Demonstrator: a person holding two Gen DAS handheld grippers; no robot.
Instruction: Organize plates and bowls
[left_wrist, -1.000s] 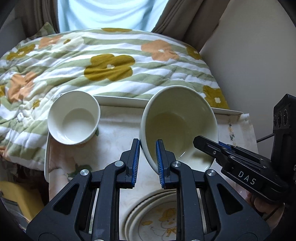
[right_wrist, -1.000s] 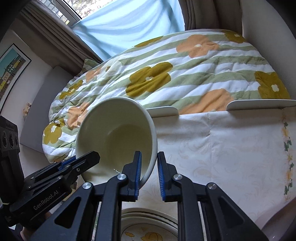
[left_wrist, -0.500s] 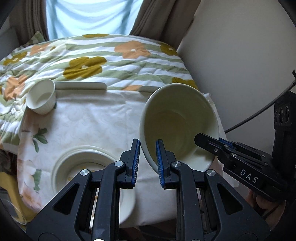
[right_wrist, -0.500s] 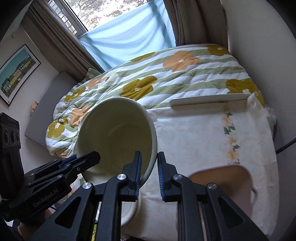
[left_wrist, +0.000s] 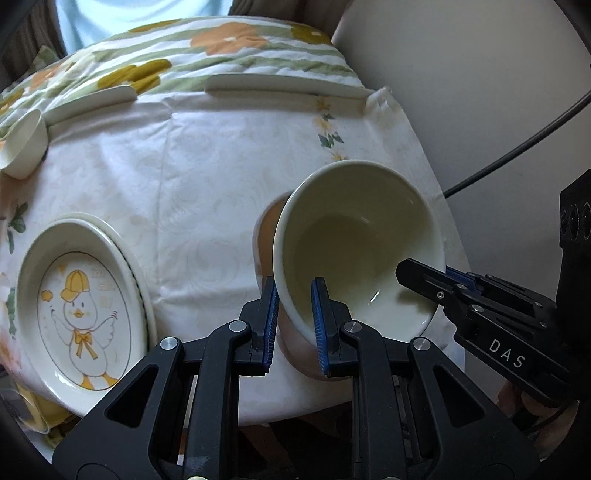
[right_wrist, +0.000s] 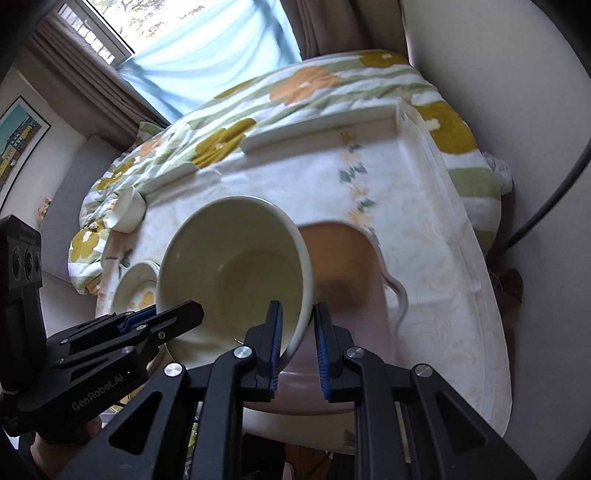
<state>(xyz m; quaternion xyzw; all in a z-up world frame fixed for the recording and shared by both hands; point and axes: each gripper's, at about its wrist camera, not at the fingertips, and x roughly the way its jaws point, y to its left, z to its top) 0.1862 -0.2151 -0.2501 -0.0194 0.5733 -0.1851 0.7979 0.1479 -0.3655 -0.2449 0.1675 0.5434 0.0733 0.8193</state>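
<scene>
A large cream bowl (left_wrist: 358, 240) (right_wrist: 229, 266) hangs tilted above the table, held from both sides. My left gripper (left_wrist: 295, 291) is shut on its left rim, and in the right wrist view it shows at the lower left (right_wrist: 177, 314). My right gripper (right_wrist: 297, 308) is shut on the opposite rim, and the left wrist view shows it (left_wrist: 417, 275) at the bowl's right. Directly beneath sits a pinkish-brown bowl (right_wrist: 343, 266) (left_wrist: 264, 236), partly hidden, near the table's front right. A stack of plates (left_wrist: 81, 306) (right_wrist: 133, 284) with a duck picture lies to the left.
A small white bowl (left_wrist: 22, 147) (right_wrist: 127, 212) stands at the table's far left corner. Two white raised rails (left_wrist: 284, 83) line the far edge of the cloth-covered table (left_wrist: 184, 177). Behind is a flowered quilt (left_wrist: 221, 40); a wall and a black cable (left_wrist: 517, 147) are on the right.
Both grippers carried the cream bowl to the right across the table, from over the plate stack to over the pinkish-brown bowl, and a little lower. Both grips stayed the same.
</scene>
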